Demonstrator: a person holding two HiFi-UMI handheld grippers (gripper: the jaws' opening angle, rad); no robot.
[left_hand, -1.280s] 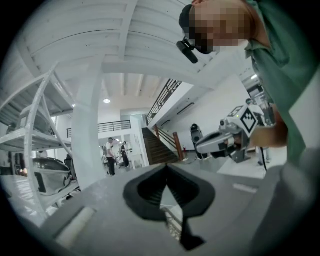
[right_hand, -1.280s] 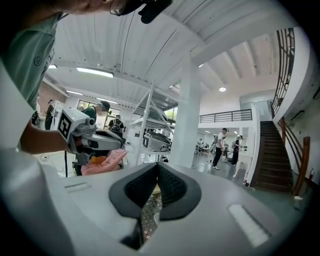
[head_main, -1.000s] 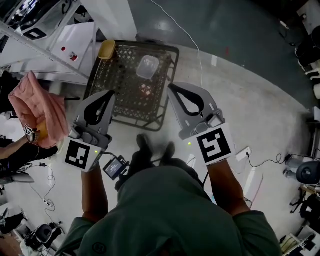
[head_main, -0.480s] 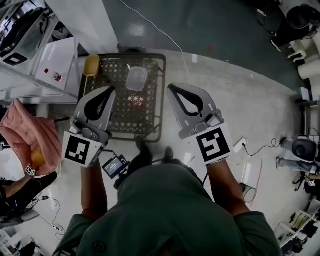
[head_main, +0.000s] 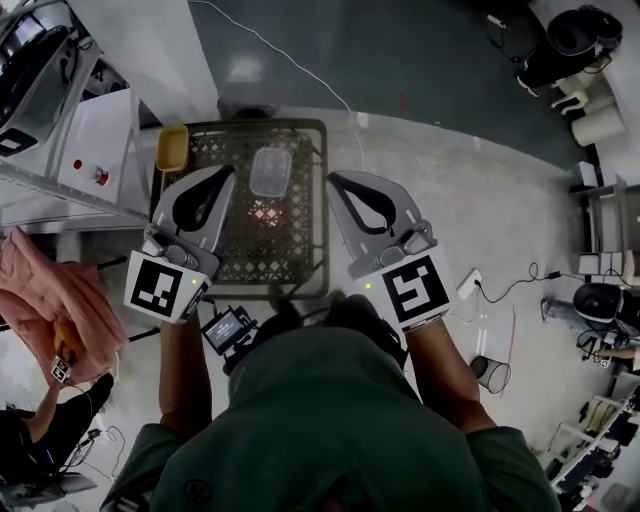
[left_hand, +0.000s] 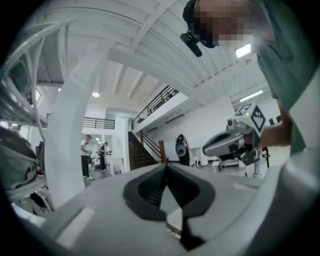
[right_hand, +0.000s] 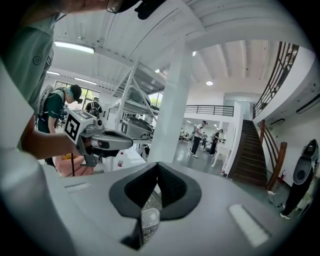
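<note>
Beneath my left gripper (head_main: 226, 175) and right gripper (head_main: 335, 182), both with jaws pressed together and empty, a black crate (head_main: 300, 150) sits on grey concrete floor (head_main: 500, 180).

The left gripper (head_main: 226, 172) and right gripper (head_main: 334, 181) are grey, with black pads (left_hand: 150, 195) and white cubes (head_main: 412, 290) with black squares. The shirt (head_main: 330, 420) is green, with short sleeves.

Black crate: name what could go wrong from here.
1. The left gripper and right gripper both have shut jaws; unless opened, they would likely shove the clear container in the black crate rather than grasp it.
2. The white cable on the floor by the crate could snag a foot.
</note>
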